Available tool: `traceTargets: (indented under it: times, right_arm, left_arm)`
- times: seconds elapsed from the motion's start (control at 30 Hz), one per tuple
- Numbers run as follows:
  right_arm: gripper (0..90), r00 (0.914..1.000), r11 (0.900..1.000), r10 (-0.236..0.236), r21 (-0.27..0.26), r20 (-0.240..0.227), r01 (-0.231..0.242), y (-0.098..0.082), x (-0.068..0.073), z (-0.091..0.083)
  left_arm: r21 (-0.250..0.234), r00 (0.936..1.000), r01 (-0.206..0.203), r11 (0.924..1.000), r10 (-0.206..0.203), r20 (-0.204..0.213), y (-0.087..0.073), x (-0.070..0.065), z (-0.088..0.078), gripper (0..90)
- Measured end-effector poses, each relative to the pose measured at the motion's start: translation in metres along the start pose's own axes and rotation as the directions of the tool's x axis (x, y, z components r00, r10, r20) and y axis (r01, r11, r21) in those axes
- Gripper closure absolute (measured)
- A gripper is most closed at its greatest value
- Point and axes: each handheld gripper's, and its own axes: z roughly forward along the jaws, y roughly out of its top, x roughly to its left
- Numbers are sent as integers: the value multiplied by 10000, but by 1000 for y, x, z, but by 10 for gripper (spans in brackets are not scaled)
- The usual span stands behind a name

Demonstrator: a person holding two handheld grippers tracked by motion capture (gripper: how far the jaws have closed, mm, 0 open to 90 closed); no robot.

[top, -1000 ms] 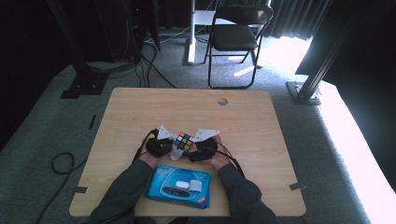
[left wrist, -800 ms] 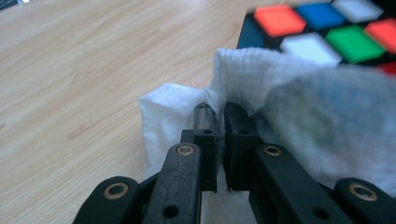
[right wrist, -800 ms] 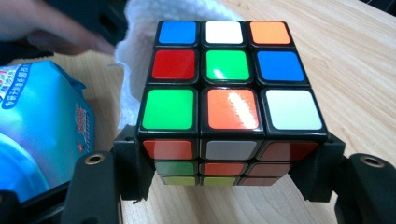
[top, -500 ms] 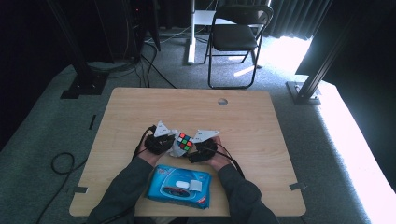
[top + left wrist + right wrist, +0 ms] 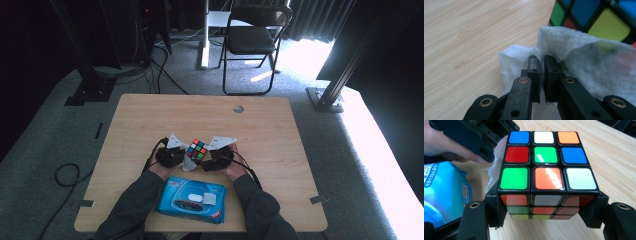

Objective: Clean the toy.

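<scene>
The Rubik's cube [image 5: 547,170] sits between the jaws of the right gripper [image 5: 547,216], which press on its two sides, just above the table [image 5: 150,115] near the middle of its front edge. The left gripper [image 5: 540,67] has its jaws closed on a white wet wipe [image 5: 584,62] that lies against the cube. A blue wipes pack [image 5: 192,199] lies at the front edge, near both hands.

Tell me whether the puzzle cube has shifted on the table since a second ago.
No. In the high view the puzzle cube sits at the same spot below the table's round hole, between the two grippers, just beyond the blue wipes pack.
</scene>
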Motion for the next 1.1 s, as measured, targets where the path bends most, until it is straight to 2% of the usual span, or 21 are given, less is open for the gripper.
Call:
traceTargets:
  times: [0.27, 0.4, 0.5, 0.83, 0.93, 1.03, 1.1]
  right_arm:
    - [341, 9998, 9998, 144, -112, 140, -143, 5, -2, 0]
    - [341, 9997, 9998, 193, -102, 115, -192, 6, -2, 1]
    - [341, 9990, 9990, 375, -241, 260, -369, 7, -4, -1]
    - [341, 9963, 9955, 784, -567, 358, -763, 10, -9, -2]
    - [341, 9950, 9940, 902, -661, 434, -872, 10, -11, -3]
    - [341, 9937, 9925, 1016, -737, 469, -980, 11, -11, -3]
    - [341, 9936, 9920, 1033, -782, 453, -995, 12, -11, -4]
  left_arm:
    - [204, 9999, -172, 9996, 172, -13, -3, -1, 2, 850]
    - [6, 9999, -54, 10000, 54, 153, -5, 0, 1, 850]
    - [58, 9992, -280, 9996, 278, 270, -4, -2, 1, 847]
    - [-406, 9959, -594, 9974, 620, 663, 4, -13, -4, 846]
    - [-513, 9922, -834, 9952, 877, 888, 5, -17, -5, 846]
    - [-579, 9861, -1293, 9899, 1345, 980, 6, -22, -6, 846]
    - [-676, 9839, -1355, 9885, 1423, 1084, 6, -22, -7, 847]
